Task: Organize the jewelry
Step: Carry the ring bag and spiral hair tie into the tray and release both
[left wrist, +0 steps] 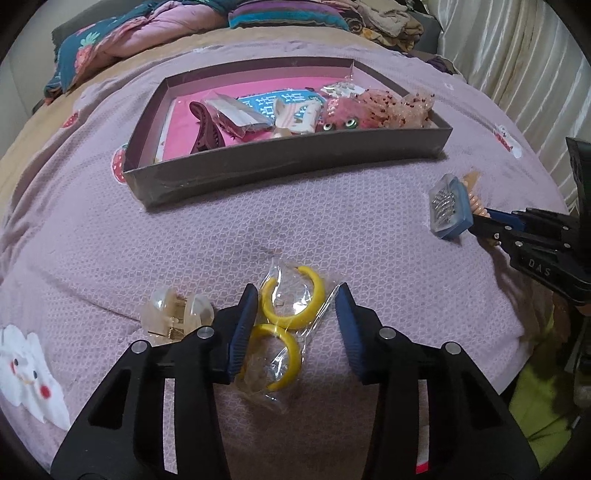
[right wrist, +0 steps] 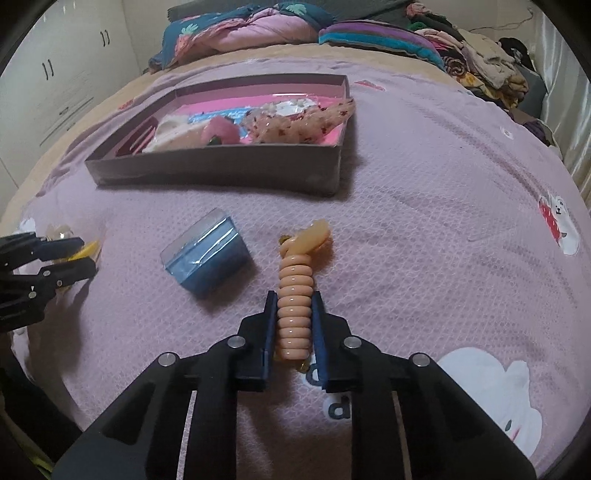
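My left gripper point(left wrist: 295, 302) is open around a clear bag holding two yellow hoop earrings point(left wrist: 291, 302) that lies on the pink blanket. A clear hair claw point(left wrist: 177, 314) lies just left of it. My right gripper point(right wrist: 294, 308) is shut on a peach coil hair tie point(right wrist: 295, 295) that rests on the blanket; it also shows in the left wrist view point(left wrist: 491, 218). A small blue clear-lidded box point(right wrist: 207, 258) lies left of the coil. The grey box with a pink bottom point(left wrist: 288, 162) holds several hair accessories at the back.
Folded quilts and clothes point(right wrist: 258, 29) pile up at the head of the bed. A curtain point(left wrist: 517, 55) hangs on the right. White wardrobe doors point(right wrist: 55, 81) stand on the left. White cartoon patches point(right wrist: 495, 398) mark the blanket.
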